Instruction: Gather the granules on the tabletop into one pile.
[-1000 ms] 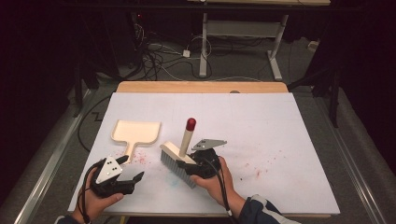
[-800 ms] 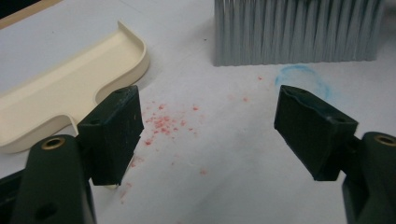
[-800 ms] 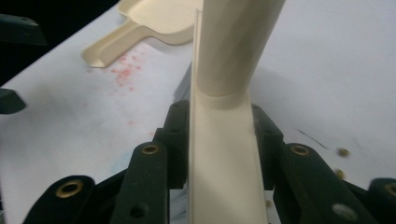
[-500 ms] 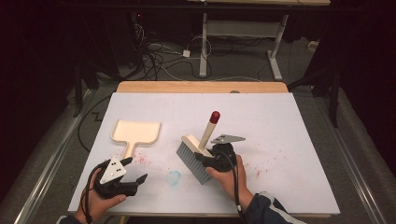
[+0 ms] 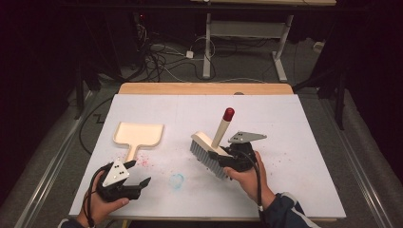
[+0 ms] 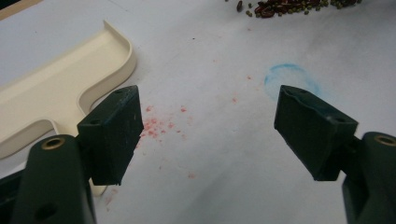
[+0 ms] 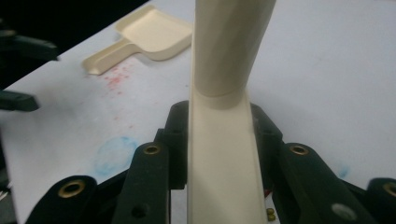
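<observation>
A cream hand brush [image 5: 211,145] with grey bristles and a red-tipped handle is tilted above the white table, bristles toward the surface. My right gripper [image 5: 227,156] is shut on its back; in the right gripper view both jaws press the cream brush [image 7: 219,154]. A cream dustpan [image 5: 138,135] lies flat at the left, its handle pointing toward me, also seen as the dustpan [image 6: 51,98] and the dustpan [image 7: 149,39]. My left gripper [image 5: 138,175] hovers open near the front left edge, just right of the pan's handle; the left gripper [image 6: 205,126] holds nothing.
The white board [image 5: 294,123] covers a wooden table. A small heap of beans [image 6: 289,5] lies beyond the left gripper. Red specks [image 5: 145,161] and a blue ring mark [image 5: 177,180] stain the sheet. Cables and desk legs [image 5: 209,47] lie on the floor behind.
The right gripper has carried the brush to the right and slightly farther from me, tilting it more upright. The left gripper has stayed near the front left edge.
</observation>
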### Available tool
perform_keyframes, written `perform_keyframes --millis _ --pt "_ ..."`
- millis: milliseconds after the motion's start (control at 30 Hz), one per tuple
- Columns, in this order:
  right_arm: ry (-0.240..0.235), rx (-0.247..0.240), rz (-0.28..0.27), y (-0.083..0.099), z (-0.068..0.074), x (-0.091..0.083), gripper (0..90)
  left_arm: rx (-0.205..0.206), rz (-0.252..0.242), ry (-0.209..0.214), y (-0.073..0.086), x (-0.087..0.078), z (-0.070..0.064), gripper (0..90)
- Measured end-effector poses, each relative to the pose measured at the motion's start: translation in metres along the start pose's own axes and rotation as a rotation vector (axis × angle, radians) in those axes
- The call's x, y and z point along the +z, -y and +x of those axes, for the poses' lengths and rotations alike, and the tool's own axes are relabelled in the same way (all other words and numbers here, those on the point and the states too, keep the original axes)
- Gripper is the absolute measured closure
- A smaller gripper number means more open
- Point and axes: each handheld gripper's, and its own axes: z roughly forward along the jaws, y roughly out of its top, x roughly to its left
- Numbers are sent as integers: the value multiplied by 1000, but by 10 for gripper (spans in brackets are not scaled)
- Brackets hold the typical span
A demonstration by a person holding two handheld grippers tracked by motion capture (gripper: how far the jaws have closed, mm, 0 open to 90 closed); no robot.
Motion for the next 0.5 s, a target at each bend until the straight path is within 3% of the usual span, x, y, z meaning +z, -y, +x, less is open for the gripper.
perform_keyframes --millis 33,67,167,233,267,300,333,367,400,500 --pt "-26 -47 0 -1 1 -5 676 -1 1 0 0 0 0 227" --pt "-26 -47 0 -1 1 -5 676 -1 1 0 0 0 0 227" --pt "-88 -203 -3 -1 5 -20 677 3 1 -3 0 -1 0 227" --pt "-127 -274 10 2 8 -30 676 5 2 -4 0 -1 0 227" --pt "-168 -320 33 7 9 -38 676 6 4 -5 0 0 -1 227" --pt "-168 -320 33 7 9 -38 676 7 6 -5 0 0 -1 227" --pt "-210 -364 46 14 5 -44 676 7 7 -6 0 0 -1 227" --pt "-223 -381 61 17 3 -47 676 6 10 -6 0 0 -1 227" --pt "-223 -381 61 17 3 -47 676 10 12 -7 0 0 -1 227" --pt "-246 -463 75 25 -4 -60 676 13 12 -13 1 -2 -1 227"
